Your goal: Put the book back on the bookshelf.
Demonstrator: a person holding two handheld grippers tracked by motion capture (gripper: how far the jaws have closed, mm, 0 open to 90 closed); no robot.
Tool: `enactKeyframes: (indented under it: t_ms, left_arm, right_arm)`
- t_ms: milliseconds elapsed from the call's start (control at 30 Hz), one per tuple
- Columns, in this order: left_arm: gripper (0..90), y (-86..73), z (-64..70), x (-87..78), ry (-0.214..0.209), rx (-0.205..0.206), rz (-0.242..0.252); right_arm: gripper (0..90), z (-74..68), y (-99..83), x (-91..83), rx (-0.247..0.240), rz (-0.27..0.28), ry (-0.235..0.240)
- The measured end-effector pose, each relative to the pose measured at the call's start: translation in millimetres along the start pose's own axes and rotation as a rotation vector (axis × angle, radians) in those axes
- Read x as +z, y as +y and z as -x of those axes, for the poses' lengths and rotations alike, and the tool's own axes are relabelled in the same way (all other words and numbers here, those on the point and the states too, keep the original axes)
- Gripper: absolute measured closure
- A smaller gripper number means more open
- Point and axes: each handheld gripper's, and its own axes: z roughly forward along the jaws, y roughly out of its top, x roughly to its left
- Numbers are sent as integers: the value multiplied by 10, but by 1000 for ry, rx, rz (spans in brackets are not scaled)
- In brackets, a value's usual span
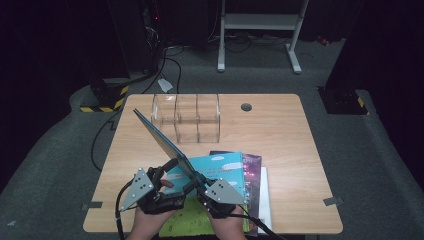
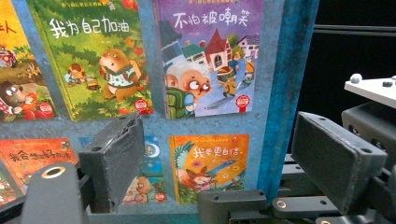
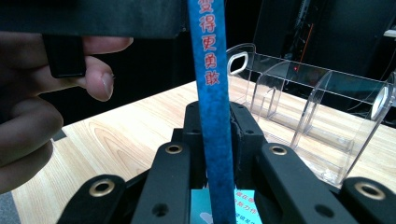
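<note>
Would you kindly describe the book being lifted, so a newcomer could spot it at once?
On the wooden table, look near the front edge, in front of the clear plastic organizer. The right gripper clamps a thin blue book by its spine. Unlike the teal book lying flat, it stands tilted, off the table.

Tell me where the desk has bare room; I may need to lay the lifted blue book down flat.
Bare wood lies right of the clear organizer, around the cable hole, and along the table to its right edge. It is crowded near the front: stacked books, the left gripper, and the right gripper clamping the blue book.
</note>
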Motion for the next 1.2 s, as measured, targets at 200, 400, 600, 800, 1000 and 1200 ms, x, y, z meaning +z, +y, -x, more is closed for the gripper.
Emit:
enactKeyframes:
  t_ms: [200,400,600,800,1000,1200]
  left_arm:
    - [149,2,16,-5,22,5,-5]
    - [140,4,9,-11,36,3,-8]
    - [140,28,31,-20,62,-19,-22]
    - [135,50,51,-25,99,-20,-35]
    - [128,47,36,-17,120,-30,-50]
    - [129,44,53,6,150,-31,-79]
  right_arm:
    - [775,-22,1,4,2,-1,4]
    - [756,-67,-2,11,-19,-7,15]
    - [753,-84,-5,22,-25,-13,22]
    - [739,-109,-12,45,-26,-14,30]
    - [715,-154,-42,84,-24,-30,55]
    - [692,-179,-56,124,-16,-39,77]
